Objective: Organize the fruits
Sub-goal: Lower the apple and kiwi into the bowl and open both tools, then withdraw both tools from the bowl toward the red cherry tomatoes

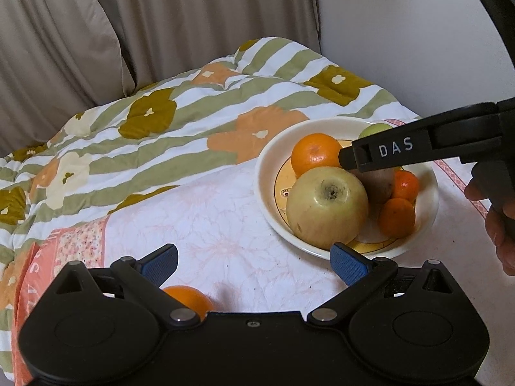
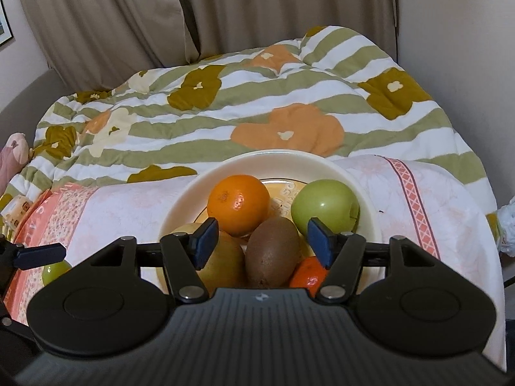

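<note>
Bowl (image 2: pixel 360 189) holding six fruits, seventh orange (image 1: pixel 190 299) outside, both grippers' jaws open, empty.

Flowered striped quilt (image 2: pixel 225 119), beige curtains (image 2: pixel 128 9), pink patterned cloth (image 1: pixel 225 218)

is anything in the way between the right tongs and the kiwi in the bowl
Nothing visible. The right tongs hang open straight over the kiwi; the yellow apple and a tangerine only flank it.

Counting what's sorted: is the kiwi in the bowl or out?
In. The kiwi lies inside the bowl, among the oranges and apples.
</note>
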